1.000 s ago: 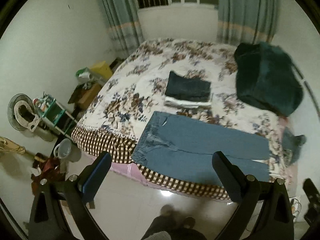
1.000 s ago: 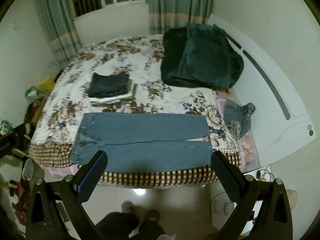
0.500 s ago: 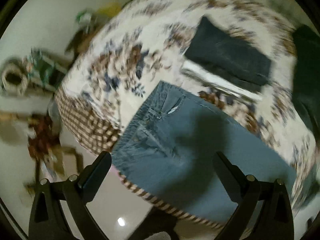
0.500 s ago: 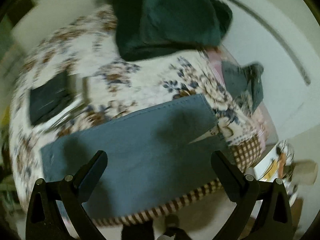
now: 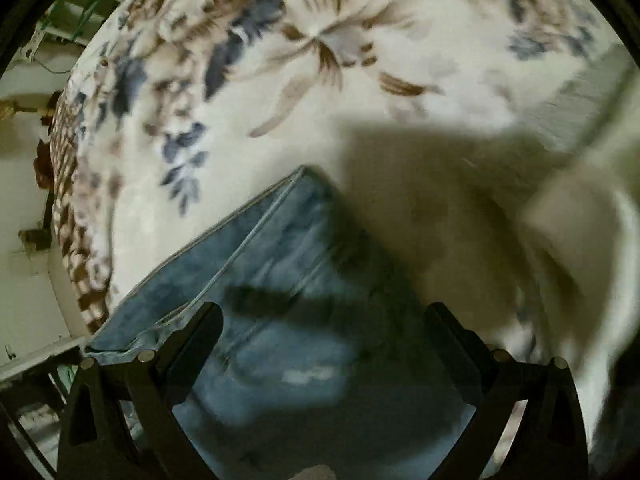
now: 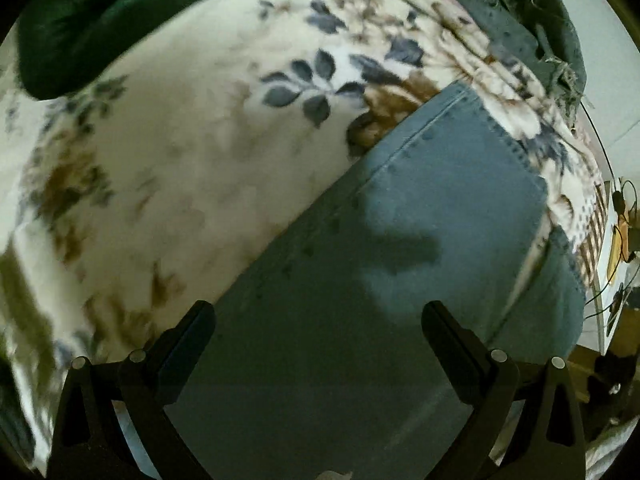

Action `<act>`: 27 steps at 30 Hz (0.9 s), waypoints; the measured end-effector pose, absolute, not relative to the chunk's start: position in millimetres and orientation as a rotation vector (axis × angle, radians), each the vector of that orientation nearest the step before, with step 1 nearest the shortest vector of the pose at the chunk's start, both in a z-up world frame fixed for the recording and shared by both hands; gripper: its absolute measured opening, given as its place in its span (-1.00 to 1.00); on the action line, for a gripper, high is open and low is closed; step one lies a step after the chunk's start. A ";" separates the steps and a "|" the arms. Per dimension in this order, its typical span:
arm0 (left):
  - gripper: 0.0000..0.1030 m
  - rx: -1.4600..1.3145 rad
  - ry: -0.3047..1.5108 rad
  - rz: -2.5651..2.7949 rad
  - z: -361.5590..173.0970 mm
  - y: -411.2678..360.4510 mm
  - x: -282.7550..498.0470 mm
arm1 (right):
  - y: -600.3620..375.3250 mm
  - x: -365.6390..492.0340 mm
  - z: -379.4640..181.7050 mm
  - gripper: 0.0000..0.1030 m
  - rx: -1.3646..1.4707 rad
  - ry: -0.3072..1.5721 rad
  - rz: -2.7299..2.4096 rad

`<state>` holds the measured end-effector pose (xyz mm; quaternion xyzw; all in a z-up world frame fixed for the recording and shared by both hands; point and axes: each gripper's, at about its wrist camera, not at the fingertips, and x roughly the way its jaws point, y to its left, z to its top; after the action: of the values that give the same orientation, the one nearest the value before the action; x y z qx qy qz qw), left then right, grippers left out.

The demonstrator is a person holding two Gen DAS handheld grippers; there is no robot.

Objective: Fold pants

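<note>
Light blue jeans lie flat on the floral bedspread. The left wrist view shows their waist end [image 5: 288,280] close up, with the waistband corner at the top. My left gripper [image 5: 324,320] is open and hovers just above the waist, holding nothing. The right wrist view shows the leg hems [image 6: 420,240], the upper leg ending at a stitched hem and the lower leg beneath it at the bed's edge. My right gripper [image 6: 320,320] is open just above the legs, holding nothing.
The floral bedspread [image 5: 320,80] with a brown checked border [image 5: 68,200] fills the view beyond the jeans. A dark green blanket [image 6: 100,20] lies at the far left. A grey garment [image 6: 532,12] lies at the bed's head end. A pale folded item [image 5: 580,220] is blurred at right.
Both grippers have dropped from high above the floor to just over the jeans, the left at the waist, the right at the hems. Both stay open.
</note>
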<state>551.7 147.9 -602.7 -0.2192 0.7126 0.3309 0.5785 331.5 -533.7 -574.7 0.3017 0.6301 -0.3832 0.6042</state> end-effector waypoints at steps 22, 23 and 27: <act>-0.78 -0.539 1.290 0.474 -456.7 97.8 442.7 | -523.3 278.8 -560.7 -0.88 0.861 1.287 -0.760; -0.78 -0.545 1.269 0.460 -441.2 97.1 424.4 | -519.5 262.8 -549.2 -0.88 0.878 1.260 -0.731; -0.78 -0.563 1.226 0.432 -419.9 119.9 365.3 | -516.9 202.3 -513.6 -0.89 0.917 1.215 -0.669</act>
<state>365.3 119.9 -419.9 -0.2587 0.5631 0.1982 0.7594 202.3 -516.9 -513.6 0.4074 0.5398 -0.2974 0.6739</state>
